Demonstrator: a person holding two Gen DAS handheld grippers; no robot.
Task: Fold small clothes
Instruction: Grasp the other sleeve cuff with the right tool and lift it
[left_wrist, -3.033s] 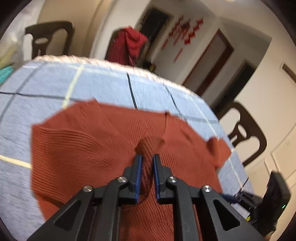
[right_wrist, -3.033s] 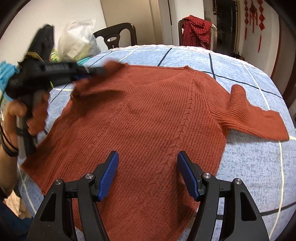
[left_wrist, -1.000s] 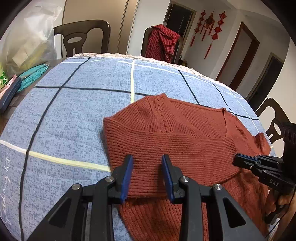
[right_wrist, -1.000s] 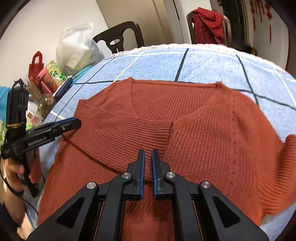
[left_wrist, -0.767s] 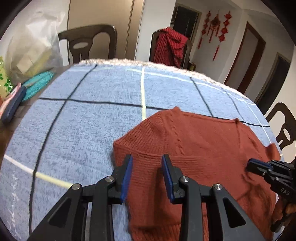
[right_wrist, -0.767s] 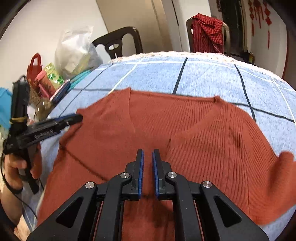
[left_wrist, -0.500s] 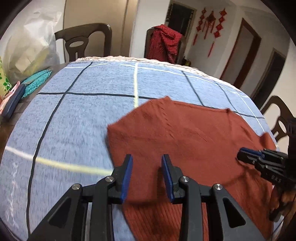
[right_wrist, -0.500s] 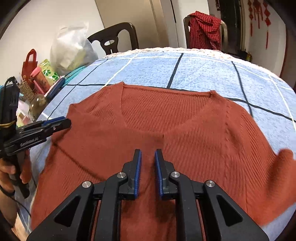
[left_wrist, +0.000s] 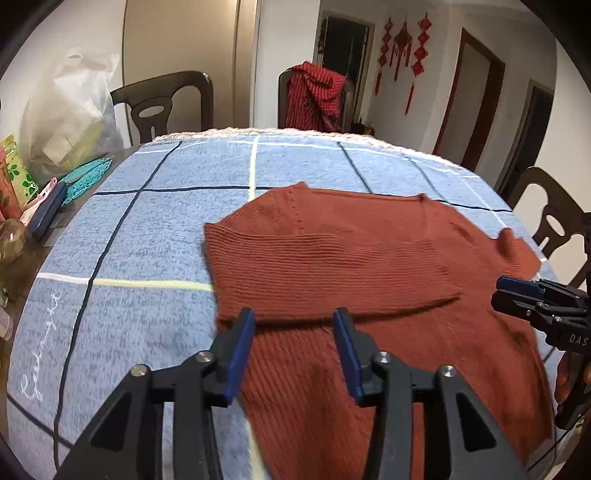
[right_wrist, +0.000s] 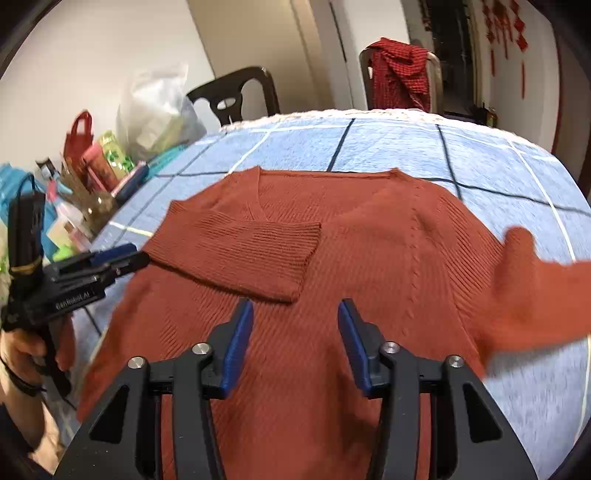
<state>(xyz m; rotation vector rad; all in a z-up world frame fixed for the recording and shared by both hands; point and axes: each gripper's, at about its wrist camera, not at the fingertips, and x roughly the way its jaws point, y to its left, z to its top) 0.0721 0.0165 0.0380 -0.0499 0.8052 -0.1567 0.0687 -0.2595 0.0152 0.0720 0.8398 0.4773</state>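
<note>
The left wrist view showed the rust-red sweater (left_wrist: 369, 266) flat on the blue checked tablecloth (left_wrist: 147, 236), with one sleeve (left_wrist: 325, 269) folded across the chest; the other sleeve appeared only as a small bump at the far right edge. The right wrist view alone showed that other sleeve (right_wrist: 535, 288) lying spread out to the side on the cloth, and also the clutter of bags and bottles (right_wrist: 92, 166) beside the table. The left gripper (left_wrist: 293, 328) stood above the lower edge of the folded sleeve, its jaws moderately apart after just having opened, with nothing between them. The right gripper (right_wrist: 295, 317) hung just short of the folded sleeve's cuff, above the sweater body; its jaws had just opened wide and gripped nothing. Each view showed the opposite gripper at its edge.
</note>
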